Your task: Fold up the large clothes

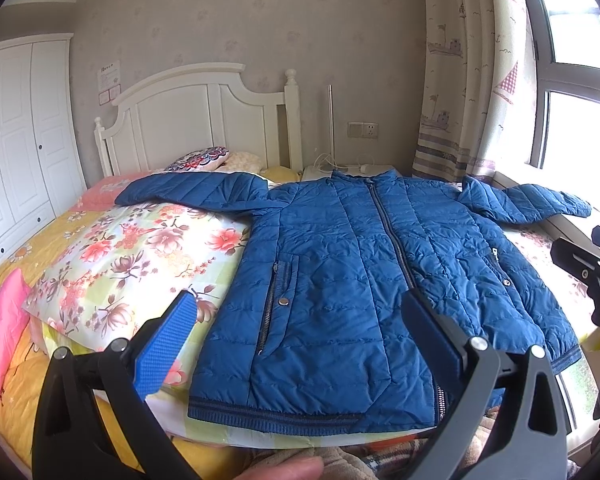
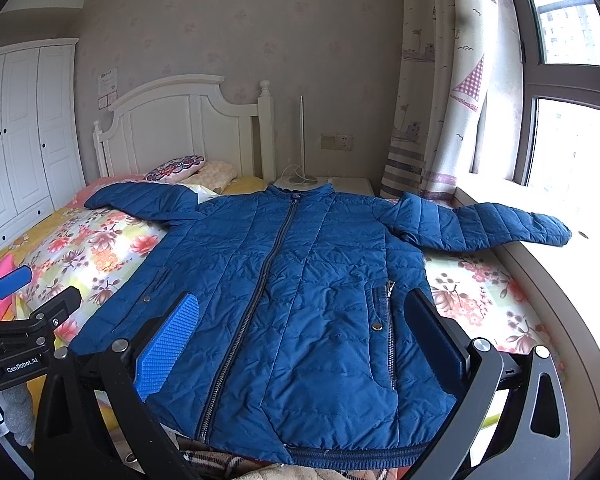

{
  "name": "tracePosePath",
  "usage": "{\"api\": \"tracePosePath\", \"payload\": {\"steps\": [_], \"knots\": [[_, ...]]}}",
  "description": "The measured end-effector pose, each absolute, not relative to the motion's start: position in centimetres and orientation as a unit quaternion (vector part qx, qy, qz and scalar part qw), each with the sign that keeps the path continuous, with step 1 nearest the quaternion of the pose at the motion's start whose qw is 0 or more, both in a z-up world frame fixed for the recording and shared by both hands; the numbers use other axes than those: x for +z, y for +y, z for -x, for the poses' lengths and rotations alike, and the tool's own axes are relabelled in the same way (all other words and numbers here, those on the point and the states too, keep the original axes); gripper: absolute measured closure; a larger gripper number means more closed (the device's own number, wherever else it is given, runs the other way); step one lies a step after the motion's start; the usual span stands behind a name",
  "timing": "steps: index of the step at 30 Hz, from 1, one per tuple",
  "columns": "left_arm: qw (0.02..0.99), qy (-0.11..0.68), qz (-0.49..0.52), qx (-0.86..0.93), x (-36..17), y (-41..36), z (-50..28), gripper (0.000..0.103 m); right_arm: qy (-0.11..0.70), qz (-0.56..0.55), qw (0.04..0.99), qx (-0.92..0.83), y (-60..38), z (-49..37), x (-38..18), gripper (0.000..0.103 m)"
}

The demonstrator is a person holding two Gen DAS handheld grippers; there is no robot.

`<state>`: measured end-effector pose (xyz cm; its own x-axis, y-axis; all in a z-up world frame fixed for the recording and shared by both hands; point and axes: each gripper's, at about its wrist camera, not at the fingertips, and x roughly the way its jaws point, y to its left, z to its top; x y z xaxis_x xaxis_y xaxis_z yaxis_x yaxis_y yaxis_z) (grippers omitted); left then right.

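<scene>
A blue quilted puffer jacket [image 2: 300,300] lies face up and zipped on a floral quilt [image 1: 140,256], both sleeves spread wide — the left sleeve [image 1: 188,190] toward the pillows, the right sleeve [image 2: 492,224] reaching over the window ledge [image 2: 548,280]. The layout looks deliberate: a garment flattened and squared so that sleeves and sides can be turned inward cleanly. Neither tool touches it. The left gripper [image 1: 300,328] hangs above the hem on the pocket side, jaws wide apart and empty; the right gripper [image 2: 304,332] hovers over the lower front, likewise spread open with nothing between its blue pads [image 2: 168,344]. Folding appears not yet begun, and a sleeve is the likely first target. The bed [image 1: 16,380] beneath is soft and uneven — yellow bedding, a pink cushion [image 1: 0,332], a patterned pillow [image 1: 198,159] near the white headboard [image 1: 196,120]. A white wardrobe [image 1: 16,132] stands at left, a printed curtain [image 2: 432,80] and bright window [image 2: 572,148] at right.
</scene>
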<state>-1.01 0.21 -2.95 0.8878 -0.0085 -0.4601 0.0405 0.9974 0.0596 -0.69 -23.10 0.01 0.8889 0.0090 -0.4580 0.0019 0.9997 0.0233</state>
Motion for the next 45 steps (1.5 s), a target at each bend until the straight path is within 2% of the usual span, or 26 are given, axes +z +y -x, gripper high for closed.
{"api": "tracePosePath", "payload": {"steps": [16,23,29,35,41,45], "knots": [[0.970,0.239,-0.034,-0.013,-2.9,0.3,0.8,0.002,0.236,-0.011,0.972,0.006,-23.1,0.7,0.0,0.004],[0.966,0.254,-0.037,-0.019,-3.2,0.5,-1.1,0.002,0.264,-0.057,0.963,0.015,-25.0,-1.1,-1.3,0.004],[0.939,0.341,-0.050,-0.021,-5.4,0.0,-11.0,0.002,0.308,-0.124,0.942,-0.050,-31.7,-7.2,-3.8,0.004],[0.896,0.430,-0.111,0.012,-10.3,-1.8,-23.0,0.002,0.349,-0.197,0.902,-0.160,-42.5,-15.3,-7.1,0.005],[0.890,0.446,-0.096,0.011,-12.1,-2.7,-31.3,0.002,0.372,-0.263,0.858,-0.237,-53.1,-21.5,-11.0,0.016],[0.888,0.451,-0.087,-0.010,-13.5,-3.0,-35.4,0.002,0.362,-0.290,0.850,-0.251,-56.2,-24.1,-12.2,0.018]]}}
